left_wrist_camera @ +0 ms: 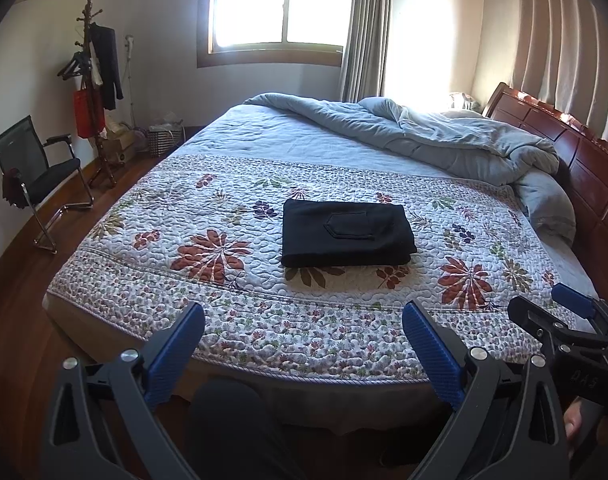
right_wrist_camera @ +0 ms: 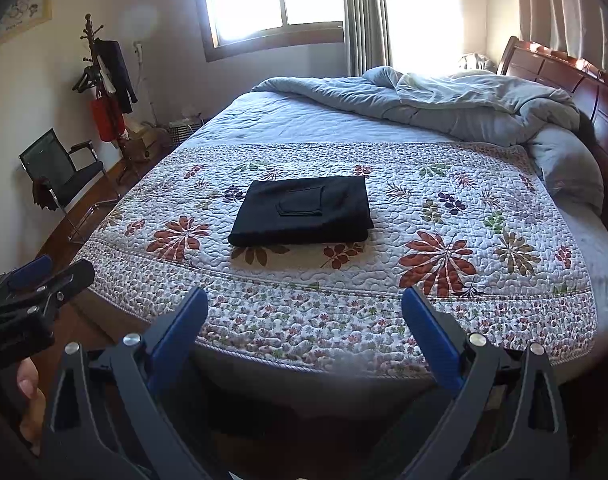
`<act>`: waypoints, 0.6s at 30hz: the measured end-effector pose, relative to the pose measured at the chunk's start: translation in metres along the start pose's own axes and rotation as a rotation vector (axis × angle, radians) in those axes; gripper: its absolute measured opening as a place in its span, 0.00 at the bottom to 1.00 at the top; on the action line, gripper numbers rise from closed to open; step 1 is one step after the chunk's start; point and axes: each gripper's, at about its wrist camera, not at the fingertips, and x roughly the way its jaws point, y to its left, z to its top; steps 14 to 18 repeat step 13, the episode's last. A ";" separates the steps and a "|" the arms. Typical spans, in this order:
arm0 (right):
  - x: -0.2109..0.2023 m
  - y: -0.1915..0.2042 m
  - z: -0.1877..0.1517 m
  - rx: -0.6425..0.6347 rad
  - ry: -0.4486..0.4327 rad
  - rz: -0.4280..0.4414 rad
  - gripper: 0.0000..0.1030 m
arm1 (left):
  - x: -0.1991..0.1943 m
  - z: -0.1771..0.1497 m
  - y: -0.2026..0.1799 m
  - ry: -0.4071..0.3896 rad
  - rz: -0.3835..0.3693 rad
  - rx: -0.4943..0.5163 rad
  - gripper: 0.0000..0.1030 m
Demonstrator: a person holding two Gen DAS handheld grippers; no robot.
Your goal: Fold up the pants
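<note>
Black pants (left_wrist_camera: 345, 233) (right_wrist_camera: 304, 211) lie folded into a neat rectangle in the middle of the floral quilt (left_wrist_camera: 208, 280) (right_wrist_camera: 443, 208), a back pocket facing up. My left gripper (left_wrist_camera: 304, 312) hangs open above the bed's near edge, well short of the pants, nothing between its blue pads. My right gripper (right_wrist_camera: 305, 298) is open too, held at the same near edge and empty. Each gripper shows at the side of the other's view: the right one (left_wrist_camera: 543, 308) at the left view's right edge, the left one (right_wrist_camera: 54, 276) at the right view's left edge.
A rumpled grey duvet (left_wrist_camera: 435, 136) is bunched along the far side by the wooden headboard (left_wrist_camera: 583, 160). A black chair (left_wrist_camera: 36, 176) and a coat rack (left_wrist_camera: 94, 80) stand by the left wall. A person's dark-clad leg (left_wrist_camera: 240, 432) is below the bed's edge.
</note>
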 end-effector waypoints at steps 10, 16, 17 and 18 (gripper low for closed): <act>-0.005 0.000 -0.001 -0.001 -0.005 -0.007 0.94 | -0.003 -0.002 0.003 0.012 0.000 -0.010 0.96; -0.006 0.001 -0.001 -0.004 -0.007 -0.007 0.94 | -0.004 -0.002 0.006 0.019 -0.004 -0.021 0.96; -0.006 0.001 -0.001 -0.004 -0.007 -0.007 0.94 | -0.004 -0.002 0.006 0.019 -0.004 -0.021 0.96; -0.006 0.001 -0.001 -0.004 -0.007 -0.007 0.94 | -0.004 -0.002 0.006 0.019 -0.004 -0.021 0.96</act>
